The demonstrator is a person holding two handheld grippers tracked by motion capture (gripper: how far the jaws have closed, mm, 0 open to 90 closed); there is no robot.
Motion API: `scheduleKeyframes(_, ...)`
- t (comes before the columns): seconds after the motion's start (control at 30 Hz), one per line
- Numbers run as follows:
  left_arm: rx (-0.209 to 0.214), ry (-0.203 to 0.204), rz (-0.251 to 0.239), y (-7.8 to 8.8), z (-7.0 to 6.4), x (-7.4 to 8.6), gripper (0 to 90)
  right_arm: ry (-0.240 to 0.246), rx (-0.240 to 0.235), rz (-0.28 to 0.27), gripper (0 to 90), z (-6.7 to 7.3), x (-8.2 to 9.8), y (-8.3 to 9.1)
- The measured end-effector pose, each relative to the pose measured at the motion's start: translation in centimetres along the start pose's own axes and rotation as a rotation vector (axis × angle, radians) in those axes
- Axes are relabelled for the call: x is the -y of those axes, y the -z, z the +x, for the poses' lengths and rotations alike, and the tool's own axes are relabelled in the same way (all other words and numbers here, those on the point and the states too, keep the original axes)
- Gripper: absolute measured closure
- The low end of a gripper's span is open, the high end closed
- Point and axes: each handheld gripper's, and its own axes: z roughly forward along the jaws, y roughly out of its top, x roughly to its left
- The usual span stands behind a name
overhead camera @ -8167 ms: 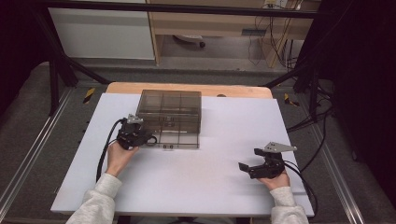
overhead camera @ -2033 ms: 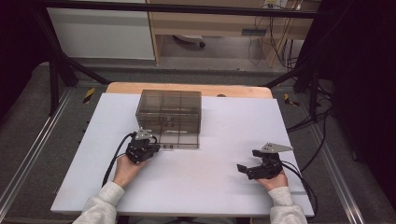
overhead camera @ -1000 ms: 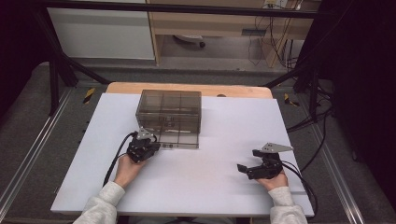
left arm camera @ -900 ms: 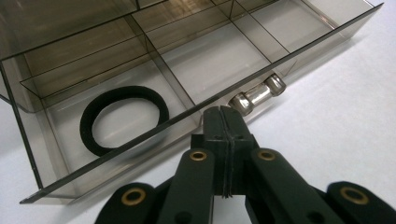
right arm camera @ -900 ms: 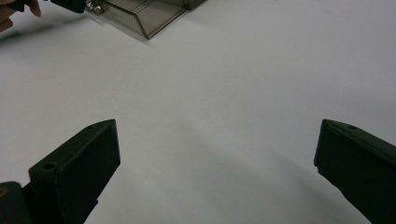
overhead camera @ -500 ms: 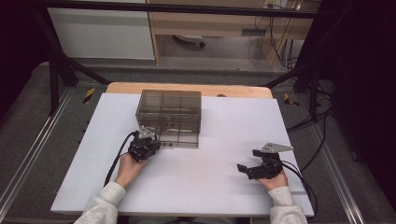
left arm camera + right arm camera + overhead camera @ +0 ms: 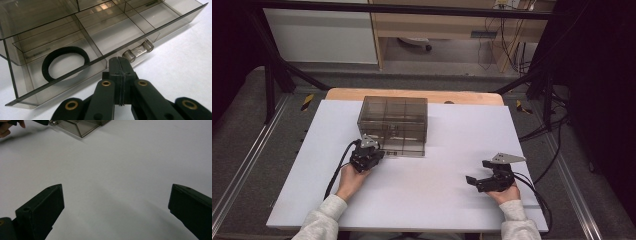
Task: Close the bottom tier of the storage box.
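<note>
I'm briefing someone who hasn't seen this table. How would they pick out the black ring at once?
Start at the smoky clear plastic organizer box at the far middle of the white table. Its bottom drawer is pulled open toward the person. The black ring lies flat in one end compartment of that drawer, left of the clear handle in the left gripper view; the neighbouring compartments look empty.

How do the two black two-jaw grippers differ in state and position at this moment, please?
The left gripper has its jaws pressed together, while the right gripper has its jaws spread wide. The left gripper sits at the front of the smoky transparent plastic drawer box, beside its clear handle; the right gripper rests apart on bare white table, holding nothing. Both are black and hand-held.
</note>
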Motion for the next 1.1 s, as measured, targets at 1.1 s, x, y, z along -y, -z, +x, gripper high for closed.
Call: scheduleKeyframes(1.1, -0.036, -0.023, -0.022, -0.89, -0.13, -0.58, 89.4, 0.0, 0.0, 0.0, 0.9, -0.01, -0.01, 0.04)
